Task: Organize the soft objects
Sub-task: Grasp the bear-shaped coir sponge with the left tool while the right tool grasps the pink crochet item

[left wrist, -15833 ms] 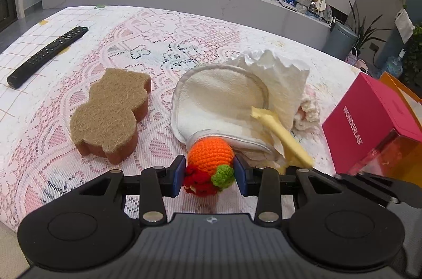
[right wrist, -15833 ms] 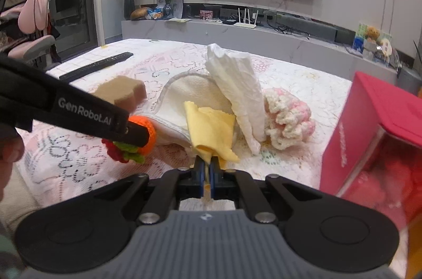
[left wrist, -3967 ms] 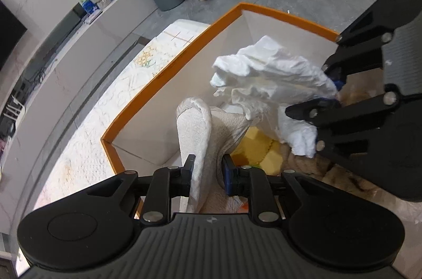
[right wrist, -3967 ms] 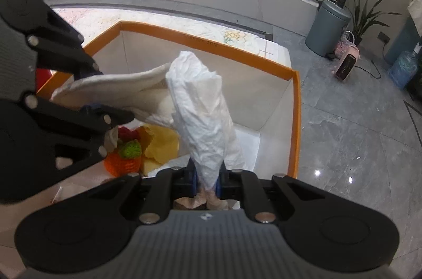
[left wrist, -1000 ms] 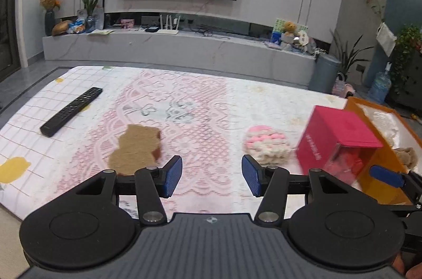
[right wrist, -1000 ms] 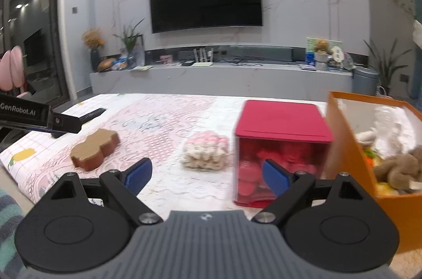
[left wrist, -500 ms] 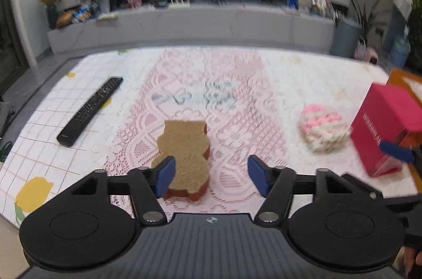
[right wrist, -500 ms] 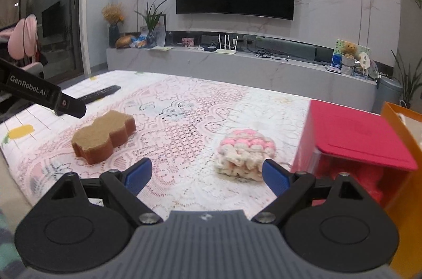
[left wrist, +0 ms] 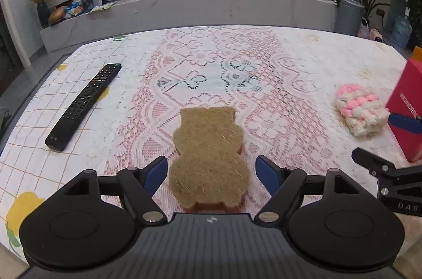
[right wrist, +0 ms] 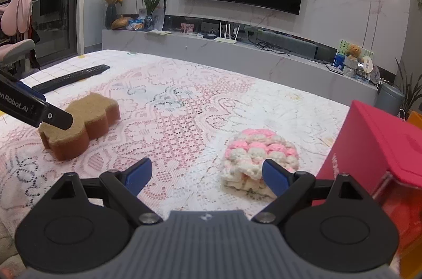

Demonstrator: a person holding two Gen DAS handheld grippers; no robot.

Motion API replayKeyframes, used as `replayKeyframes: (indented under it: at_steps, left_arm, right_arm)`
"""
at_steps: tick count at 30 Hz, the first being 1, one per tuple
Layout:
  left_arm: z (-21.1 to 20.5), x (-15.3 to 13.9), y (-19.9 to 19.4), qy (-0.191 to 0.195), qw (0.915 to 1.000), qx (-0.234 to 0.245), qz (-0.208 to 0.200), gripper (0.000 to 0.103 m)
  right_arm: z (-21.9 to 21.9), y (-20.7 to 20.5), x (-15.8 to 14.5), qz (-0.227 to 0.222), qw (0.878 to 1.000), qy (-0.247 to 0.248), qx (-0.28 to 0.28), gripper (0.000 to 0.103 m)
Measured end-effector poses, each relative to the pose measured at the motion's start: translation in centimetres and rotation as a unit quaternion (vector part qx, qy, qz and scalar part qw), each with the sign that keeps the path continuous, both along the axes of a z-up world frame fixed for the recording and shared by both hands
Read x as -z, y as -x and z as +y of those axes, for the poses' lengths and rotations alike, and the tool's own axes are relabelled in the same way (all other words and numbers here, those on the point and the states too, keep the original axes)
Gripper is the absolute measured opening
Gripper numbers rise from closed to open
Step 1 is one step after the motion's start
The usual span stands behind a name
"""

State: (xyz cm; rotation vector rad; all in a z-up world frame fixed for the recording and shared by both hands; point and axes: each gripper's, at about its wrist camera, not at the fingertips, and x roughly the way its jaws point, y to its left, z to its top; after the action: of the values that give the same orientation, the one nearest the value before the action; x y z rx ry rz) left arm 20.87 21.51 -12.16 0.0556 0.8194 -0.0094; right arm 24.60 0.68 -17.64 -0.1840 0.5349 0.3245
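Left gripper [left wrist: 211, 171] jaws have just been opening, now wide; brown sponge [left wrist: 208, 155] sits between the pads on the lace cloth [left wrist: 263, 63], apparently not pressed. Right gripper [right wrist: 207, 173] wide open, empty. Pink-and-white crochet piece [right wrist: 259, 160] lies right of the sponge, partly behind the right pad. Red box [right wrist: 382, 147] further right; remote [left wrist: 84, 105] left of the sponge.

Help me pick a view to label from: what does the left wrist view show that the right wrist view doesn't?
Left wrist only: the brown sponge sits between the open left gripper pads, untouched.
Right wrist only: the open right gripper near the pink-and-white knit, and the pink chair.
Both: sponge, knit, remote, red box, lace cloth.
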Motion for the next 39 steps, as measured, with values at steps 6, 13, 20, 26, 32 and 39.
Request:
replayKeyframes:
  at_steps: [6, 13, 20, 26, 32, 39]
  left_arm:
    - [-0.2, 0.9, -1.4, -0.002, 1.0, 0.005, 0.008, 0.093]
    - [-0.4, 1.8, -2.9, -0.009, 0.9994, -0.018, 0.028, 0.093]
    - [-0.8, 2.4, -3.7, -0.021, 0.9985, -0.034, 0.037, 0.091]
    - [-1.0, 2.7, -3.9, -0.026, 0.9978, -0.051, 0.033, 0.086]
    - [-1.5, 2.8, -3.8, -0.039, 0.9975, -0.049, 0.033, 0.081]
    - [-1.6, 2.4, -3.7, -0.041, 0.9973, -0.052, 0.032, 0.078]
  right_arm:
    - [0.5, -1.1, 0.8, 0.004, 1.0, 0.011, 0.0, 0.089]
    - [1.5, -2.7, 0.7, -0.015, 0.999, 0.033, 0.011, 0.094]
    - [2.2, -5.0, 1.6, -0.022, 0.994, 0.079, 0.065, 0.094]
    - [1.9, -5.9, 2.5, -0.003, 0.991, 0.102, 0.086, 0.092]
    - [1.7, -6.3, 2.9, 0.008, 0.988, 0.127, 0.086, 0.069]
    - [1.5, -6.4, 2.3, 0.018, 0.989, 0.13, 0.061, 0.038]
